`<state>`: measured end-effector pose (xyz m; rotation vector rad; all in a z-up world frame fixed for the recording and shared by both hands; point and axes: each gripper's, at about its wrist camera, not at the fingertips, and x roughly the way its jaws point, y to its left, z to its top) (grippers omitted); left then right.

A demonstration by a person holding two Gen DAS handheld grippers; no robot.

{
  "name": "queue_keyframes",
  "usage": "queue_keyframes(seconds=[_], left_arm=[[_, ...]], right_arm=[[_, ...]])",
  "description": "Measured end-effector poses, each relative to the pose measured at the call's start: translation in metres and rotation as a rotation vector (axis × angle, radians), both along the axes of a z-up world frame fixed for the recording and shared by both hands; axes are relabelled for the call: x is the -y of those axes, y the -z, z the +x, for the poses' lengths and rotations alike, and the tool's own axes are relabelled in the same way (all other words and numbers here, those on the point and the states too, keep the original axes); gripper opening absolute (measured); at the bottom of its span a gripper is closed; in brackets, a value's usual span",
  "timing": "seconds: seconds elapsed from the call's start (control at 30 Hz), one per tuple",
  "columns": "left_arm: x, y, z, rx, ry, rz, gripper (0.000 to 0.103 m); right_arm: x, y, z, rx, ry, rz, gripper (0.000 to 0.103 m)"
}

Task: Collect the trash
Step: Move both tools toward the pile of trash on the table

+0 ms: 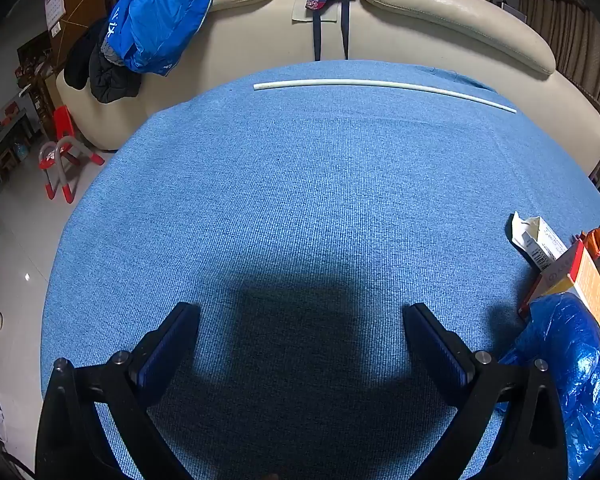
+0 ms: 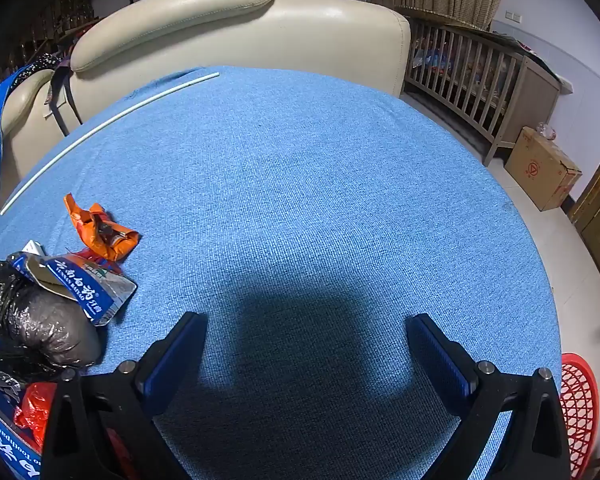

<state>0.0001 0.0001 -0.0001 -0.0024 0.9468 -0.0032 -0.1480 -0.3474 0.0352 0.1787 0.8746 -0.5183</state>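
Left wrist view: left gripper [image 1: 300,332] spread wide over the blue cloth [image 1: 300,184], holding nothing — trash pile [image 1: 568,280] at far right. Right wrist view: right gripper [image 2: 306,344] likewise wide and empty — orange wrapper [image 2: 100,228] lies left

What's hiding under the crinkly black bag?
The black bag lies on a blue toothpaste box and a red wrapper. Whatever else it covers is hidden.
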Motion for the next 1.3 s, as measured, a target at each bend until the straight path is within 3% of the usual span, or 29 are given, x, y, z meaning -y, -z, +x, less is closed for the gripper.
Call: queue_keyframes(seconds=[1.03, 1.13, 1.3], left_arm=[[-0.003, -0.002, -0.003, -0.027, 0.018, -0.005, 0.103], [-0.006, -0.008, -0.014, -0.011, 0.022, -0.006, 0.103], [-0.005, -0.032, -0.038, 0.048, 0.054, -0.036, 0.103]], right_arm=[[-0.002, 0.007, 0.002, -0.020, -0.026, 0.007, 0.103], [0.008, 0.001, -0.015, 0.008, 0.024, 0.023, 0.103], [0.004, -0.026, -0.052, 0.076, -0.008, -0.011, 0.103]])
